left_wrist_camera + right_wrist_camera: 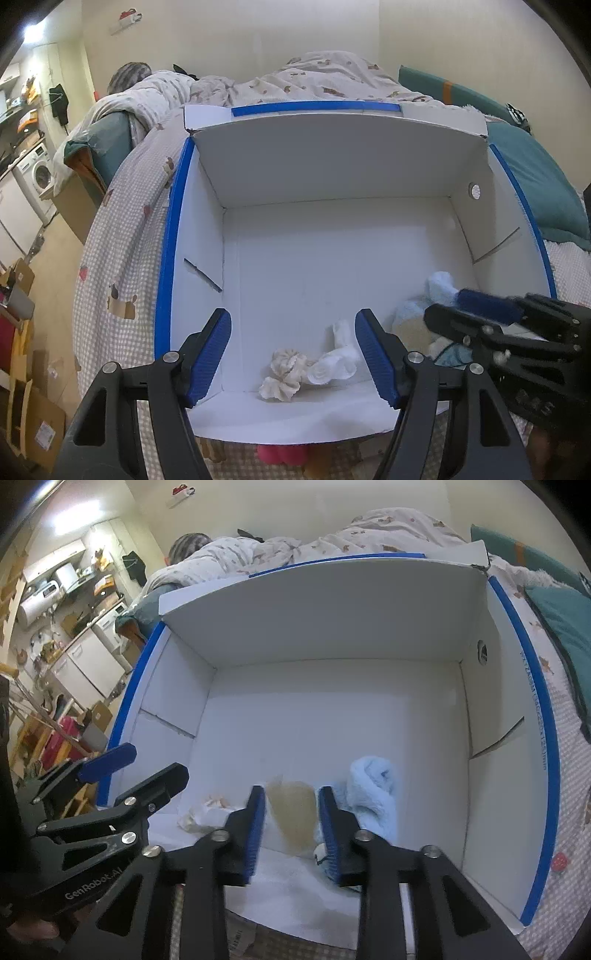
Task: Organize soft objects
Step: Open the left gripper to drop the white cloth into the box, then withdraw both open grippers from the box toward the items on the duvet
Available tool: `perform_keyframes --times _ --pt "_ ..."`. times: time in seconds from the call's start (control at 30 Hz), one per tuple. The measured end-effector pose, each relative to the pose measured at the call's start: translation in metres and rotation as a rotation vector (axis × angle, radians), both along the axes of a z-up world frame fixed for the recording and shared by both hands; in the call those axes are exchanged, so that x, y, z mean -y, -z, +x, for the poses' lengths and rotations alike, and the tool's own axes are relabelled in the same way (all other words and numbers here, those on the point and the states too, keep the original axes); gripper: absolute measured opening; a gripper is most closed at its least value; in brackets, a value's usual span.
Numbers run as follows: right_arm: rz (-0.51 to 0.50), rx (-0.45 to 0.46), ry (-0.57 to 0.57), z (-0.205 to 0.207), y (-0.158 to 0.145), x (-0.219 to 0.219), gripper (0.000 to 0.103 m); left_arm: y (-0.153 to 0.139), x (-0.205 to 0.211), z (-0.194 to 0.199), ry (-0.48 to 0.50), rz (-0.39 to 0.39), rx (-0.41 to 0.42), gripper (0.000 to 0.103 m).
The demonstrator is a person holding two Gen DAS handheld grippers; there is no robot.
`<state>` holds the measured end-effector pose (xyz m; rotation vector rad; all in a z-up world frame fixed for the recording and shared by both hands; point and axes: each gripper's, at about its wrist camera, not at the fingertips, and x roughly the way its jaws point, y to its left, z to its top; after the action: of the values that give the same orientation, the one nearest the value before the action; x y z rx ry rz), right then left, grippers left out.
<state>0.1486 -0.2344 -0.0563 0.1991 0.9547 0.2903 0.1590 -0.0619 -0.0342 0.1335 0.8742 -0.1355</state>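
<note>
A white cardboard box with blue tape along its rim sits open on a bed covered by a checked sheet. Both grippers hang over the box's near edge, tilted down into it.

The left gripper stands about half open, its blue pads well apart with nothing pressed between them. Below the gap, on the box floor close to the near wall, lie two pale soft things touching each other: a cream ruffled bundle and a white rolled cloth. The white roll's long axis runs from its coiled end near the bundle up and away toward the far wall, leaning slightly right. The cream bundle is lumpy, with no clear long axis.

The right gripper is also partly open. A tan cloth shows in the gap between its pads, lying on the box floor; the pads do not appear to squeeze it, though the view there is blurred. Its long axis runs roughly along the gripper's pointing line, away from the near wall. Just right of it, touching the outer side of the right-hand finger, lies a light blue fluffy towel, rolled and elongated toward the far wall.

In the right wrist view the cream and white things show to the left, partly hidden behind the finger.

A patterned duvet is heaped behind the box.
</note>
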Motion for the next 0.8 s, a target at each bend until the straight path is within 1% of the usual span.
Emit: perform_keyframes --times 0.03,0.07,0.1,0.13,0.2,0.47,0.67,0.8 --pt "0.0 0.0 0.0 0.0 0.0 0.0 0.071 0.0 -0.002 0.001 -0.012 0.002 0.001 0.069" --pt "-0.001 0.013 0.023 -0.001 -0.002 0.003 0.076 0.0 -0.003 0.001 -0.015 -0.005 -0.002 0.069" --pt "0.005 0.025 0.038 -0.002 -0.004 0.005 0.079 0.0 -0.004 0.002 -0.019 -0.014 -0.009 0.069" --pt "0.025 0.034 0.047 -0.001 -0.007 0.009 0.079 0.0 -0.006 0.003 -0.026 -0.018 -0.013 0.069" --pt "0.03 0.033 0.054 -0.001 -0.007 0.01 0.079 0.0 -0.007 0.003 -0.035 -0.017 -0.008 0.069" --pt "0.011 0.026 0.048 -0.002 -0.006 0.009 0.079 0.0 -0.006 0.002 -0.032 -0.01 -0.005 0.069" --pt "0.015 0.026 0.072 -0.001 -0.007 0.014 0.079 -0.001 -0.006 0.001 -0.034 -0.012 -0.003 0.069" --pt "0.014 0.028 0.082 -0.005 -0.009 0.017 0.079 -0.006 -0.009 -0.005 -0.033 -0.011 0.013 0.069"
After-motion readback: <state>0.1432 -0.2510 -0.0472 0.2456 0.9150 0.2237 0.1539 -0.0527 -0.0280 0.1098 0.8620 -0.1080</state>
